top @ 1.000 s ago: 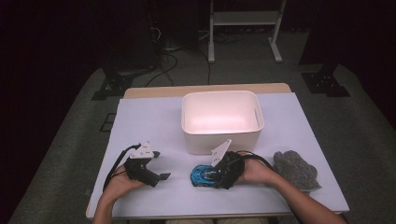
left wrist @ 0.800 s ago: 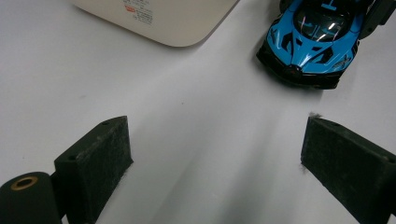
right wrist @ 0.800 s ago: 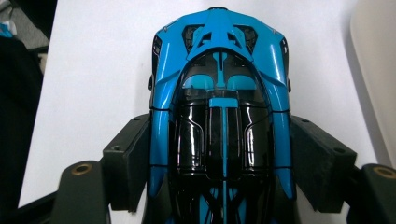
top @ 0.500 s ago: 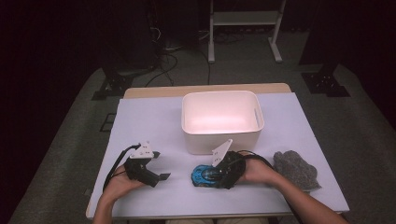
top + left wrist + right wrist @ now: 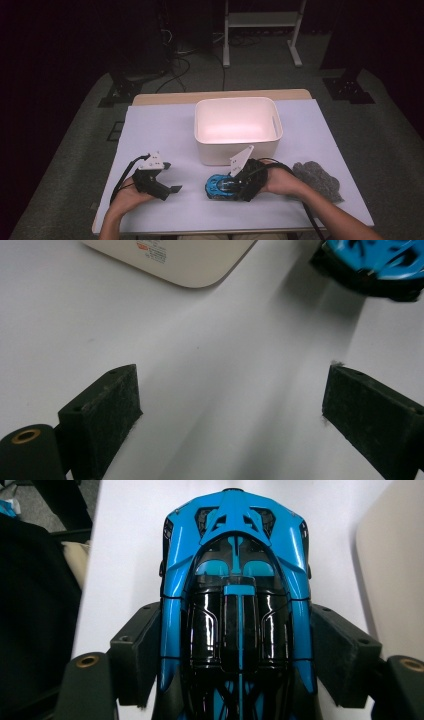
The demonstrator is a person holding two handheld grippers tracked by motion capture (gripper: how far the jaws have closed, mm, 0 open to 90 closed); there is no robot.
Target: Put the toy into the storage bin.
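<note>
Right gripper (image 5: pixel 235 645): fingers clamped on the sides of the blue toy car (image 5: pixel 235 580). Left gripper (image 5: pixel 245 410): fingers open, nothing between them. Car grasped; placing it in the white bin (image 5: pixel 237 127) beyond the fingers likely remains.

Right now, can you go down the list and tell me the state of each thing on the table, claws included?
Toy car: blue and black, gripped at its sides by the right claw.
Right claw: shut on the toy car.
Left claw: open, nothing between its jaws.
Bin: white, upright, empty.
Grey cloth: crumpled, lying untouched on the table.
</note>
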